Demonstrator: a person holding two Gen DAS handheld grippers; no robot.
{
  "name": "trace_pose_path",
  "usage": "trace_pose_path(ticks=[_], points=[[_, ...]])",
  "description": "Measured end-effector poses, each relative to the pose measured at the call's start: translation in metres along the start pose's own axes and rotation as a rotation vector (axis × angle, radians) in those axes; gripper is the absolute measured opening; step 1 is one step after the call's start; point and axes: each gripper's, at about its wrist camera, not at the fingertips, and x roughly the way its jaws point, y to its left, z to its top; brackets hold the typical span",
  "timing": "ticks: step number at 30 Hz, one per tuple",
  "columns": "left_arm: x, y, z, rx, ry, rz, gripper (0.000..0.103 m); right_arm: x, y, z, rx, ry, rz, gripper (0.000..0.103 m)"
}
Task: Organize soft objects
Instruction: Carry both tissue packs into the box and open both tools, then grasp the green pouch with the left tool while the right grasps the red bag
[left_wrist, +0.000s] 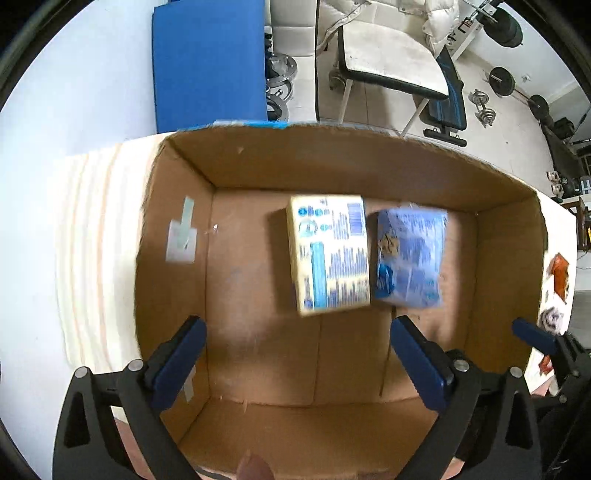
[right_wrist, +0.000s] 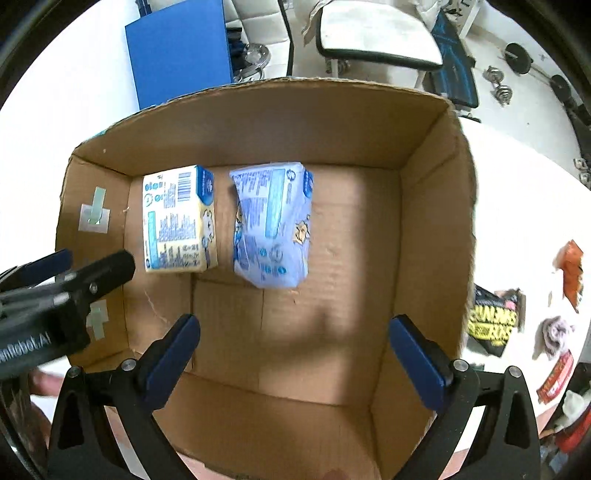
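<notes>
Open brown cardboard box: stands on a white table, top open, both grippers looking straight down into it.

Pale yellow soft pack with blue print: lies flat on the box floor, toward the box's far left corner.

Light blue soft plastic pack with blue print: lies flat on the box floor, just beside the yellow pack on its right, a narrow gap between them.

Left gripper: black frame, blue pads, jaws spread wide above the box floor, nothing between them.

Right gripper: same make, jaws spread wide over the bare middle of the box floor, holding nothing.

Small wrappers and cloth scraps: on the table, outside the box's right wall.
</notes>
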Motion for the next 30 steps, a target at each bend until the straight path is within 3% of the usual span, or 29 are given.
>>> trace_pose_path(ticks=[5,12,23,27,30], points=[[-0.018,0.002,-0.02,-0.001,-0.085,-0.022,0.102,-0.027,0.003,-0.027,-0.001,-0.073,-0.066,0.103],[-0.051,-0.001,-0.054,0.001,-0.185,-0.033,0.102,-0.07,0.005,-0.072,0.004,-0.171,-0.065,0.103],[-0.108,-0.012,-0.103,-0.006,-0.264,-0.042,0.102,-0.111,0.008,-0.124,-0.008,-0.245,0.021,0.103],[-0.128,-0.038,-0.108,0.006,-0.291,-0.078,0.102,-0.12,-0.014,-0.133,0.02,-0.244,0.087,0.103],[-0.138,-0.079,-0.107,0.058,-0.297,-0.105,0.102,-0.128,-0.051,-0.141,0.069,-0.249,0.102,0.103]])
